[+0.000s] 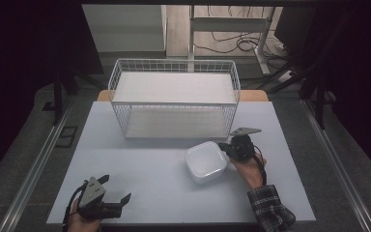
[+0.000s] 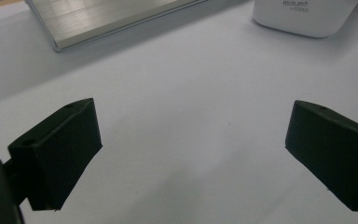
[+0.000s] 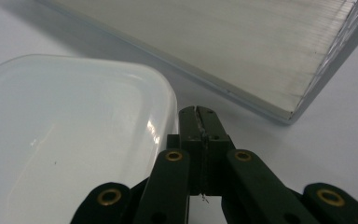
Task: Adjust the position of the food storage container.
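Note:
A white square lidded container [image 1: 205, 162] with rounded corners sits on the pale table [image 1: 140, 193], right of centre. My right gripper [image 1: 227, 150] is at the container's right side, jaws pressed together, tips beside its rim. The right gripper view has those shut tips [image 3: 199, 114] next to the container's glossy lid [image 3: 65, 140], with nothing visible between them. Near the table's front left my left gripper [image 1: 117, 187] is held open. In the left gripper view its jaws [image 2: 191, 144] stand wide apart over bare table, the container [image 2: 303, 16] far ahead.
A white wire two-level rack [image 1: 174, 99] stands at the back centre of the table, open toward me; its lower shelf board [image 3: 223, 46] lies just beyond the container. A person's plaid sleeve [image 1: 270, 208] comes in at the lower right. Metal rails run along both table sides.

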The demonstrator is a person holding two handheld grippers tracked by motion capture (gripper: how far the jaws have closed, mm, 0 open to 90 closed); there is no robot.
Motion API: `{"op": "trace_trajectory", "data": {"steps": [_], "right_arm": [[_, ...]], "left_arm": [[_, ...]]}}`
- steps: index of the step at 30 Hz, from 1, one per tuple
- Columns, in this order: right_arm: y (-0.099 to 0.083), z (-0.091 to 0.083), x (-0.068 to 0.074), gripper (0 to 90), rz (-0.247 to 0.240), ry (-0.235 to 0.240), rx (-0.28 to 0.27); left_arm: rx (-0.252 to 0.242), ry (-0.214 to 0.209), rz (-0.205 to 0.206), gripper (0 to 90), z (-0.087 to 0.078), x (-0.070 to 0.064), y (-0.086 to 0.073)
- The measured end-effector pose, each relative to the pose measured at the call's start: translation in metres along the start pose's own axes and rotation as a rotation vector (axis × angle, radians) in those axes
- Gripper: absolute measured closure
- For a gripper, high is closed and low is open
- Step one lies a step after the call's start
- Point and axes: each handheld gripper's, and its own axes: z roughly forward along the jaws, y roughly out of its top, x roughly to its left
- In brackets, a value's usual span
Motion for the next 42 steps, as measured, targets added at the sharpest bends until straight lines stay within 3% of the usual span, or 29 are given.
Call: {"op": "trace_trajectory", "data": {"steps": [10,15,22,25,30,34,36,41,42], "right_arm": [[-0.01,-0.009,0.018,89.7,-0.01,0.062,0.012],[-0.014,-0.015,0.036,89.7,-0.03,0.103,0.013],[-0.022,-0.021,0.054,89.7,-0.018,0.144,0.029],[-0.028,-0.025,0.069,89.7,-0.042,0.17,0.04],[-0.033,-0.028,0.082,89.7,-0.066,0.183,0.048],[-0.034,-0.03,0.086,89.6,-0.083,0.168,0.048],[-0.034,-0.035,0.086,88.0,-0.095,0.143,0.032],[-0.047,-0.057,0.076,64.3,-0.066,0.121,-0.017],[-0.047,-0.057,0.076,64.3,-0.066,0.121,-0.017]], "left_arm": [[-0.002,-0.001,0.0,3.0,0.0,0.0,0.0],[-0.001,0.001,0.001,3.1,0.0,0.0,0.0],[-0.002,-0.004,-0.007,3.2,-0.001,0.0,0.0],[-0.002,-0.007,-0.01,3.3,-0.001,0.0,0.001],[-0.006,-0.007,-0.007,3.5,-0.001,-0.001,0.001],[-0.014,-0.012,-0.005,3.7,-0.002,-0.002,0.002],[-0.01,-0.015,-0.007,3.8,-0.002,-0.002,0.001],[-0.005,-0.048,-0.023,4.6,-0.001,-0.003,0.002],[-0.005,-0.048,-0.023,4.7,-0.001,-0.003,0.002]]}}
